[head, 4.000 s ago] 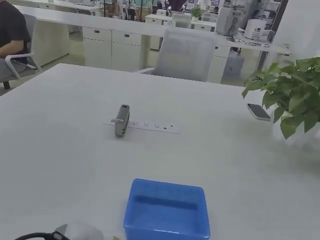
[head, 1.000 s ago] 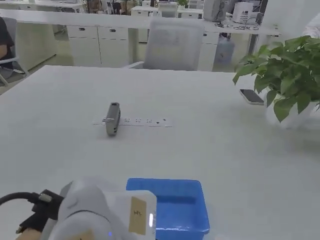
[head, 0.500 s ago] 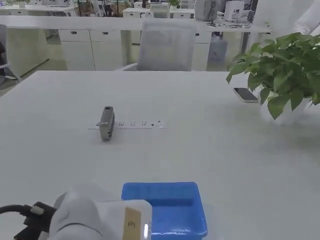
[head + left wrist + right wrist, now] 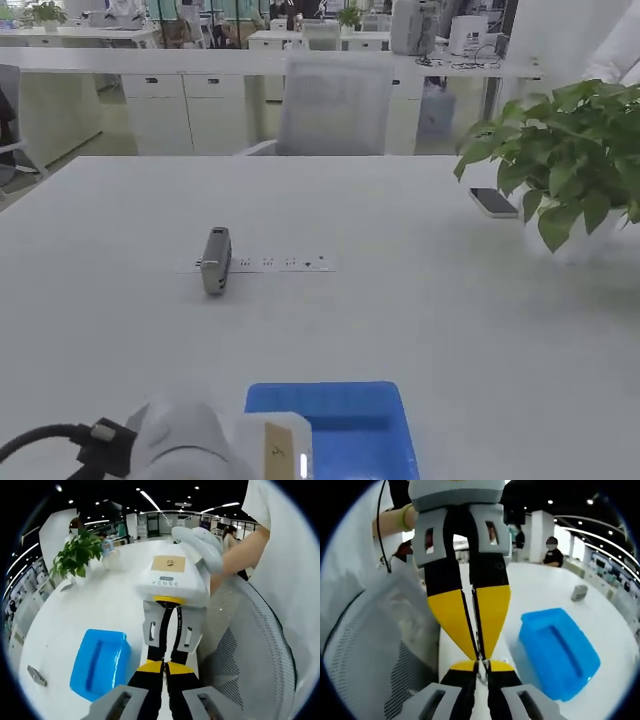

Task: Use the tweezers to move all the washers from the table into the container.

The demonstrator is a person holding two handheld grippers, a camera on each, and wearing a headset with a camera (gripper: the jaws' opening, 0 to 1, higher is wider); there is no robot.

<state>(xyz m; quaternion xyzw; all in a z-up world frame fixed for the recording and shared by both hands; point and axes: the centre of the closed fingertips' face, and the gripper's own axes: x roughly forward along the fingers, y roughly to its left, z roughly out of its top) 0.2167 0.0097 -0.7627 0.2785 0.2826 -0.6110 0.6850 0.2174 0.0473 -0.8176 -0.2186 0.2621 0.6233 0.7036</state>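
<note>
since four seconds ago a gripper has come up left of the blue container on the table and hides its near left corner; the picture edge cuts both off. my left gripper and right gripper meet tip to tip just beside the container, each pair of jaws pressed together. something small and grey sits at the tips; i cannot tell what it is.
</note>
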